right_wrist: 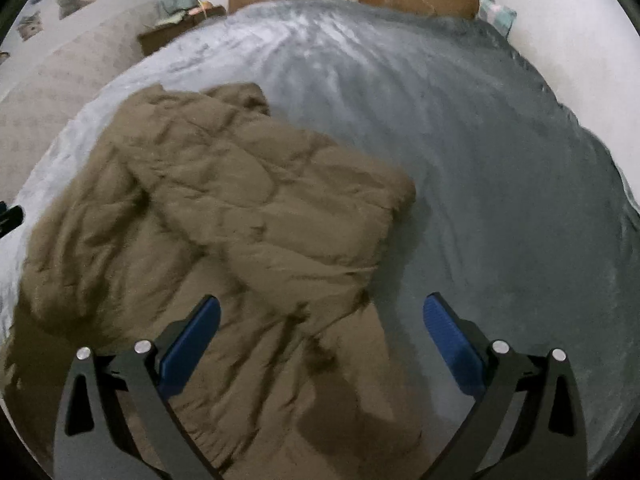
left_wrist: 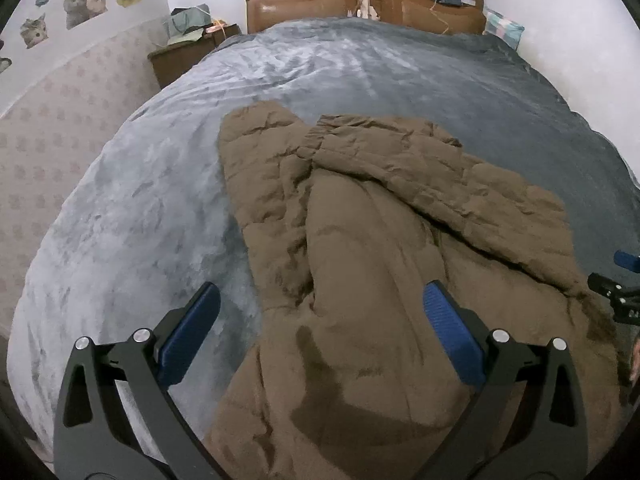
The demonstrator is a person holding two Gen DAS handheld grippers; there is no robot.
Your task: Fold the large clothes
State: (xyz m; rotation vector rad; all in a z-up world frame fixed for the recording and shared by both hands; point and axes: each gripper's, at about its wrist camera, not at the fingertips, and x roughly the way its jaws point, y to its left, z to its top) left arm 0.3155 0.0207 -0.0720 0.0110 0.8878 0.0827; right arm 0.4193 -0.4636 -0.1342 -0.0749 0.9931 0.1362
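Brown padded coat half-folded on the bed.
Left gripper and right gripper both gape, empty; the puffy layers, seemingly loose, may spring apart.

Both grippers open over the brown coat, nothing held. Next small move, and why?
Probably lower the left gripper onto the brown coat near its close edge and pinch. Both it and the right gripper are open and empty, and the coat lies rumpled, partly folded, on the grey blanket.

Grey blanket covers the bed. Wooden headboard at far wall. Cluttered nightstand at left. Cat stickers on wall.
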